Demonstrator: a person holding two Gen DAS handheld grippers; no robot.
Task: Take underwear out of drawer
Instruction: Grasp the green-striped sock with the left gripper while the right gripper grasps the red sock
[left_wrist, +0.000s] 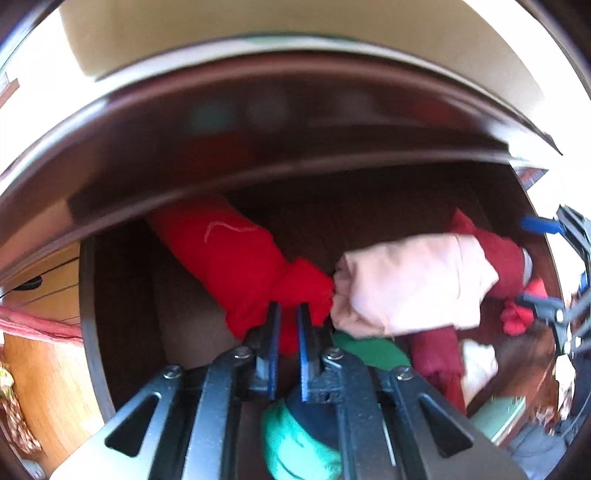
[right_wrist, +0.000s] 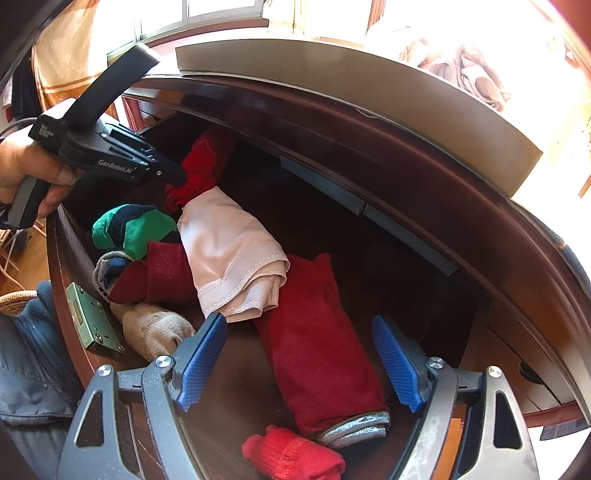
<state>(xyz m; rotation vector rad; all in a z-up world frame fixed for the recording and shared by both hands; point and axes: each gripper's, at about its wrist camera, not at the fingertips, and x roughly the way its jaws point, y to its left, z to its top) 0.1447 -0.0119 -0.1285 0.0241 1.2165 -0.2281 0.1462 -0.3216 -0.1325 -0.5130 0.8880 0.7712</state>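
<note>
The open dark wooden drawer holds rolled clothes. A bright red rolled garment lies at the left; my left gripper is shut on its near end. In the right wrist view the left gripper shows at the same red roll. A pale pink pair of underwear lies beside it, also seen in the right wrist view. My right gripper is open above a dark red roll, touching nothing.
Green and navy socks, a beige sock, a small red sock and a dark red sock lie in the drawer. A brass lock plate sits on the drawer front. The cabinet top overhangs the drawer.
</note>
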